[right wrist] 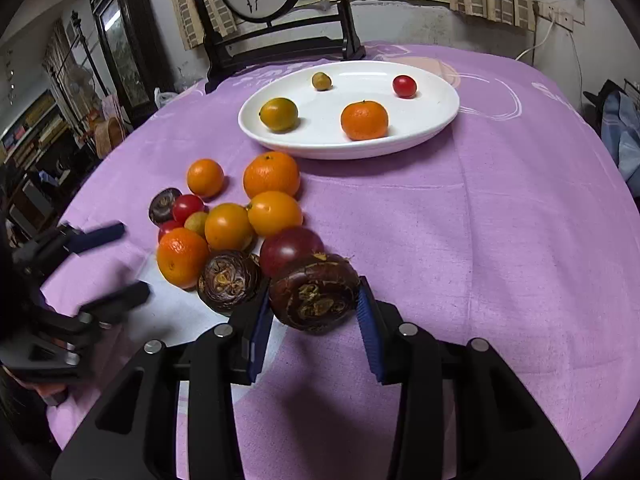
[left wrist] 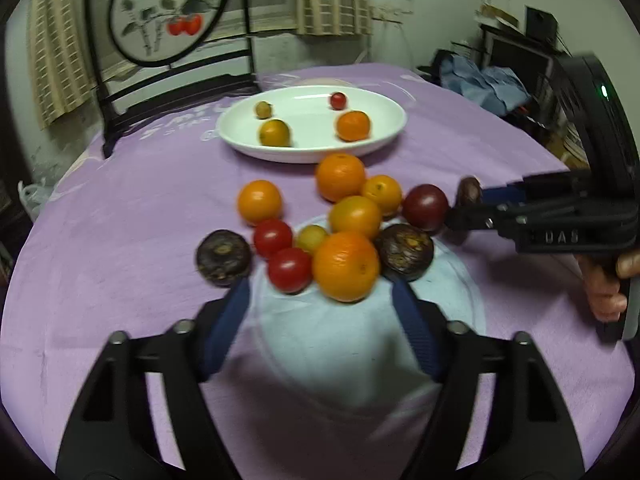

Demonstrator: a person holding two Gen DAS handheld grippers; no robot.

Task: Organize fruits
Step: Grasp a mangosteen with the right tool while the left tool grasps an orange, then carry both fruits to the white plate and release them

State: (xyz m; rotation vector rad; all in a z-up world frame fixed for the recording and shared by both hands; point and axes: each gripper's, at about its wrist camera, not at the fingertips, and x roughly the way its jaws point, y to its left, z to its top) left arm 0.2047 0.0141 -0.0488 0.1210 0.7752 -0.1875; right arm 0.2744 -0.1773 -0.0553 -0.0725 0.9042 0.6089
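A pile of oranges, red tomatoes and dark mangosteens lies on the purple cloth, nearest a big orange (left wrist: 346, 266). My left gripper (left wrist: 320, 292) is open and empty just in front of that orange. My right gripper (right wrist: 314, 304) is shut on a dark mangosteen (right wrist: 314, 292) at the pile's right edge; it also shows in the left wrist view (left wrist: 469, 192). The white oval plate (left wrist: 384, 102) (right wrist: 440, 96) behind the pile holds an orange (right wrist: 364, 120), a greenish citrus (right wrist: 279, 114), a small red tomato (right wrist: 404, 86) and a small yellow-green fruit (right wrist: 321, 81).
A dark wooden screen stand with a round painting (left wrist: 166, 12) stands on the table's far edge behind the plate. A person's hand (left wrist: 608, 288) grips the right tool. Room clutter lies beyond the table on both sides.
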